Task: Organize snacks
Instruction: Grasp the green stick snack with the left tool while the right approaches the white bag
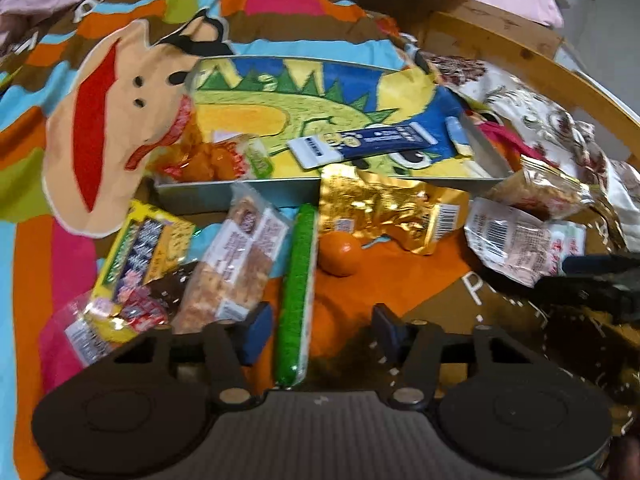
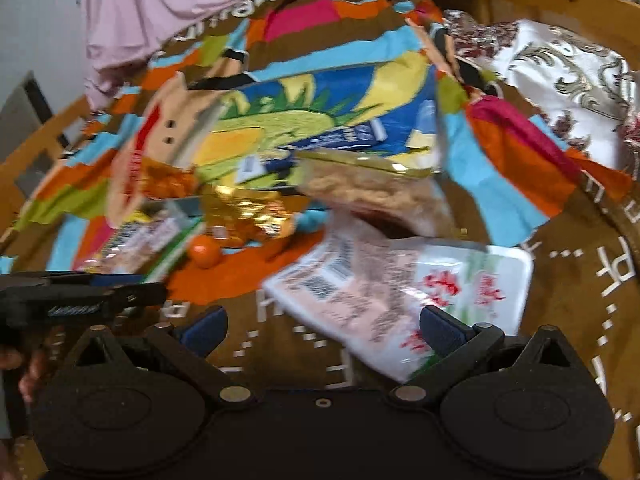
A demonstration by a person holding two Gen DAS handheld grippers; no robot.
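While the left tongs (image 1: 316, 330) hang over the bright patterned cloth (image 1: 32, 128), their blue pads (image 1: 256, 334) stand partly apart on either side of the long green packet (image 1: 298, 292), not visibly pressing it, so I read them as open around it. Left of these tongs lies a heap of small sweets (image 1: 108, 320), a yellow box (image 1: 140, 248) and a clear-wrapped biscuit bar (image 1: 236, 264). Straight ahead sits an orange fruit (image 1: 340, 254), touching or just beside the green packet's far end, with a crumpled gold bag (image 1: 384, 208) beyond it and the metal tray (image 1: 240, 190) behind that, already holding a blue bar (image 1: 360, 144) and an orange-wrapped snack (image 1: 208, 160). To the right lies a pale printed pouch (image 1: 508, 240). The right tongs (image 2: 320, 332) are wide open, gripping nothing, and the same pale pouch (image 2: 400, 300) lies between and just ahead of their pads, with a bag of puffed snacks (image 2: 368, 188) beyond. The likely slip on the left: the green packet is long and thin, so a pinch near its end could let it droop or swing and knock the round fruit rolling. On the right, the slick, flat pouch may slide from the pads or drag the soft cloth along, tumbling the loose bags nearby.
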